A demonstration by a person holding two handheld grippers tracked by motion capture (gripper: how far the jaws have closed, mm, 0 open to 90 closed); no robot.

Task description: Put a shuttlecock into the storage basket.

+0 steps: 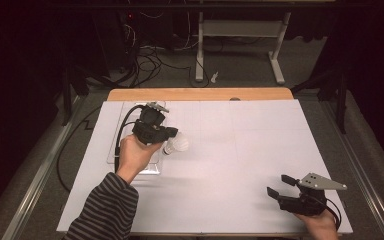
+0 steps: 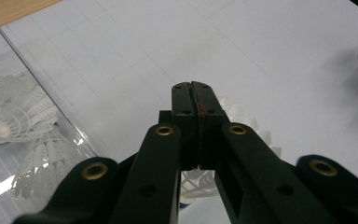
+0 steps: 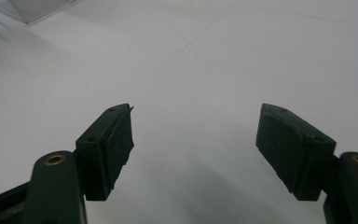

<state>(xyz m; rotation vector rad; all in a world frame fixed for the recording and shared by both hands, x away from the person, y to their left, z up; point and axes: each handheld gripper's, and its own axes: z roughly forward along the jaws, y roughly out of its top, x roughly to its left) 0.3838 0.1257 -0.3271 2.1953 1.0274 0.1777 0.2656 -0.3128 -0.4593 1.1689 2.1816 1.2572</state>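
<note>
My left gripper (image 2: pixel 196 93) is matte black, with brass rivets along the arms, and its flat pads are pressed tight together on the feather skirt of a white shuttlecock (image 2: pixel 247 122). The shuttlecock (image 1: pixel 178 144) has stiff, ribbed feathers fanning into a cone and a rounded cork tip. It sits just over the white sheet, right beside the clear plastic box (image 1: pixel 130 112) near the table's far left corner. That box (image 2: pixel 37 93) is thin-walled and glossy, and more shuttlecocks (image 2: pixel 9 116) lie in it, lacy and pale. My right gripper (image 3: pixel 196 140) rests at the near right edge with its jaws spread wide, nothing between the worn rubber pads. The table (image 1: pixel 240 150) is covered in smooth white paper with faint grid lines, and a wooden strip (image 1: pixel 200 94) shows along its far edge. Beyond it the room is dark, with grey carpet, loose cables and a white desk frame (image 1: pixel 240 35).
</note>
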